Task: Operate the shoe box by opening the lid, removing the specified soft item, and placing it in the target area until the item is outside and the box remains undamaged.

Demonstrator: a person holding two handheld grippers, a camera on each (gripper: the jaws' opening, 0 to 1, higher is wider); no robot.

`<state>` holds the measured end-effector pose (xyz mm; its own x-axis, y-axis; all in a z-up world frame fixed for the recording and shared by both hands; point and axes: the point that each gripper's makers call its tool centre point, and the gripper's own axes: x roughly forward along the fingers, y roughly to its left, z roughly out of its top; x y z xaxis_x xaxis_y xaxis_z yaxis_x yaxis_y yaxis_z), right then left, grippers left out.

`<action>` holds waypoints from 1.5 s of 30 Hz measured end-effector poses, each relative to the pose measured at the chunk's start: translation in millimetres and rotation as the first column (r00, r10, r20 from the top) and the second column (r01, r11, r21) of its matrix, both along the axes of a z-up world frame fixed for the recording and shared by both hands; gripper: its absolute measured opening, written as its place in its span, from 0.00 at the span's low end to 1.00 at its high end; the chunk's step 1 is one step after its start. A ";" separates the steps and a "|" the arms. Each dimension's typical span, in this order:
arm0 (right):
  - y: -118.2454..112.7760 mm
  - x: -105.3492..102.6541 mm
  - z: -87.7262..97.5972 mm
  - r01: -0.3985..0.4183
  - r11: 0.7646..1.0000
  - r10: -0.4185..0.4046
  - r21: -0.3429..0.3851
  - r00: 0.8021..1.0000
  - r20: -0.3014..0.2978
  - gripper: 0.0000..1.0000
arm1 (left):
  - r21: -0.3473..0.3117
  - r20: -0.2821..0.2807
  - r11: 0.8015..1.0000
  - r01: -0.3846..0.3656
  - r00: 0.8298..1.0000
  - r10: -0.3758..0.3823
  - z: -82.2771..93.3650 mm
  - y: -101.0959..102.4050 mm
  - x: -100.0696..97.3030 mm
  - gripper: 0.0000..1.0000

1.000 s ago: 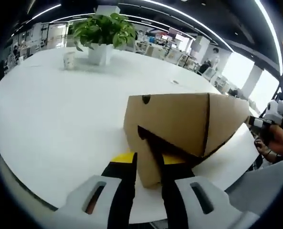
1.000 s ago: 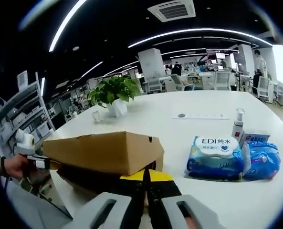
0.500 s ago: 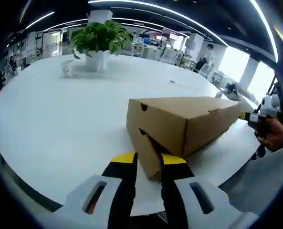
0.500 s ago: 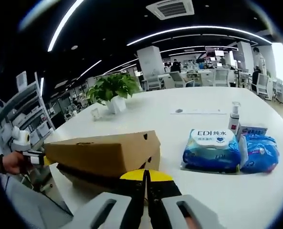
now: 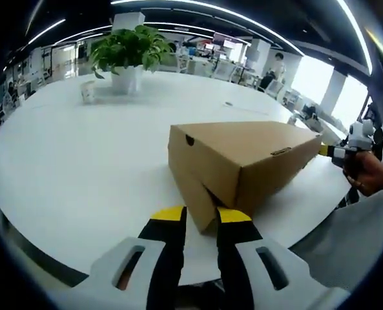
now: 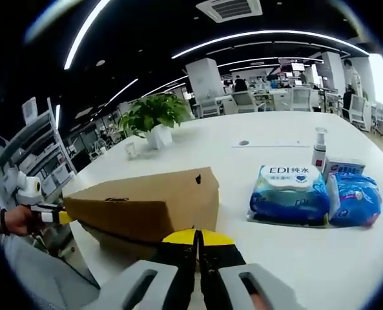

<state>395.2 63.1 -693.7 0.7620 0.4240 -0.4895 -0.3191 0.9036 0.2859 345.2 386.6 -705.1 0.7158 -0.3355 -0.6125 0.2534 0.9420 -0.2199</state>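
A brown cardboard shoe box [image 5: 243, 161] lies on the white table [image 5: 81, 161] with its lid down. What is inside is hidden. My left gripper [image 5: 201, 216] has the box's near corner between its yellow-tipped jaws and is shut on it. At the box's far end, my right gripper [image 5: 336, 153] touches the cardboard. In the right gripper view the same box [image 6: 146, 206] lies just beyond my right gripper [image 6: 197, 236], whose jaws are pressed together at the near end. I cannot see whether cardboard is pinched there. The left gripper [image 6: 52, 214] touches the opposite end.
Two soft wipe packs, one white and blue [image 6: 288, 197] and one blue [image 6: 352, 200], lie right of the box beside a small pump bottle [image 6: 318, 152]. A potted plant [image 5: 126, 48] and a paper cup [image 5: 86, 92] stand far back. The table edge runs close below both grippers.
The lid was raised a second ago, with a dark gap under it. It has come down onto the box. Both grippers have stayed at the box's ends.
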 end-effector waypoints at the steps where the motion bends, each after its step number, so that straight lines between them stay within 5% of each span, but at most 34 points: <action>1: 0.1 -0.2 -1.2 0.001 1.000 -0.001 0.000 1.000 -0.004 0.00 | -0.001 -0.002 1.000 -0.001 1.000 0.001 -0.2 -0.4 -0.6 0.17; 29: -2.4 -1.4 -20.8 -0.007 1.000 0.007 0.004 0.999 -0.053 0.00 | -0.036 -0.047 0.999 -0.029 0.999 0.028 -12.2 1.9 -11.9 0.18; 34: -11.8 -3.7 -19.6 0.007 1.000 -0.006 0.018 0.997 -0.071 0.00 | -0.055 -0.032 0.997 -0.057 0.998 0.055 -3.7 8.3 -12.0 0.19; 39: -30.4 -0.1 -4.7 0.061 0.996 -0.057 0.069 0.997 -0.060 0.01 | -0.085 -0.012 0.992 -0.095 0.995 0.094 8.8 18.1 -5.6 0.20; 45: -18.1 8.3 21.9 0.045 0.979 -0.040 0.199 0.999 -0.030 0.19 | -0.124 0.023 0.987 -0.101 0.994 0.105 30.6 14.4 8.2 0.31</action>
<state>403.5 45.0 -671.8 0.7695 0.4827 -0.4182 -0.2721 0.8402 0.4691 353.4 401.0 -674.5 0.7675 -0.3304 -0.5494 0.1644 0.9298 -0.3295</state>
